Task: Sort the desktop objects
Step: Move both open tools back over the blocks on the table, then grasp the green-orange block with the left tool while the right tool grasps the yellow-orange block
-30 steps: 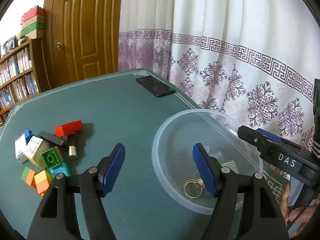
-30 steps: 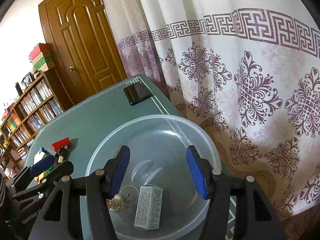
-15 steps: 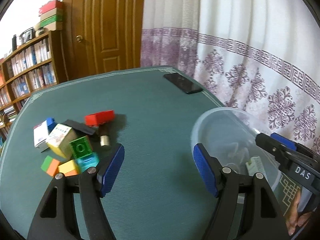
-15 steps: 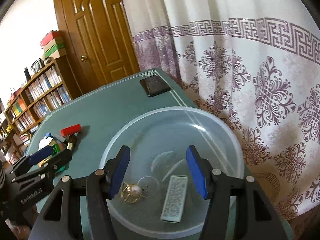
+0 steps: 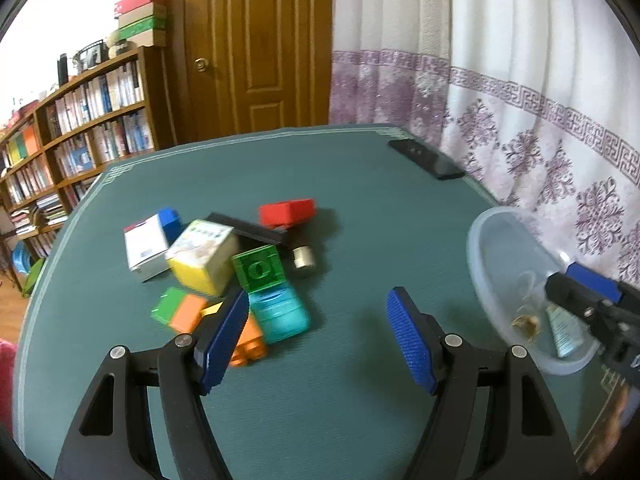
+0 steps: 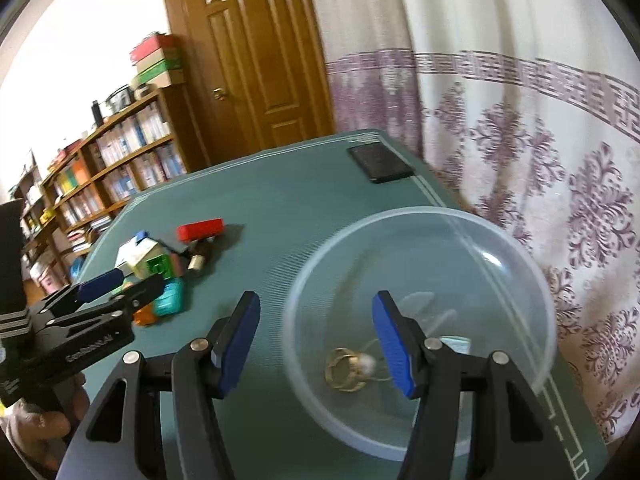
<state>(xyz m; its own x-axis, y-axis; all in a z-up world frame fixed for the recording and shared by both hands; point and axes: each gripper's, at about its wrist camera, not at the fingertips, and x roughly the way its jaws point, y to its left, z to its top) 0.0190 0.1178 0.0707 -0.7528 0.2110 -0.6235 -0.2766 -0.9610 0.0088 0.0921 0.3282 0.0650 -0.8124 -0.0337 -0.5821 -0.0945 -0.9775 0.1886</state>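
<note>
A pile of small objects lies on the green table: a red block (image 5: 286,212), a white box (image 5: 146,246), a yellow box (image 5: 202,254), a green block (image 5: 260,268) and a teal case (image 5: 280,314). My left gripper (image 5: 318,320) is open and empty, its left finger just in front of the pile. A clear plastic bowl (image 6: 420,214) holds a gold ring (image 6: 348,368) and a small box (image 5: 564,332). My right gripper (image 6: 316,320) is open and empty above the bowl's near left rim. The pile's red block (image 6: 200,229) also shows there.
A black phone (image 5: 424,158) lies near the table's far right edge. A patterned curtain (image 6: 560,160) hangs right behind that edge. Bookshelves (image 5: 80,120) and a wooden door (image 5: 256,40) stand beyond the table. A hand (image 6: 40,432) holds the left gripper's handle.
Both grippers have swung left, away from the bowl and toward the pile. The bowl now sits at the right edge of the left wrist view. Neither pair of jaws has changed.
</note>
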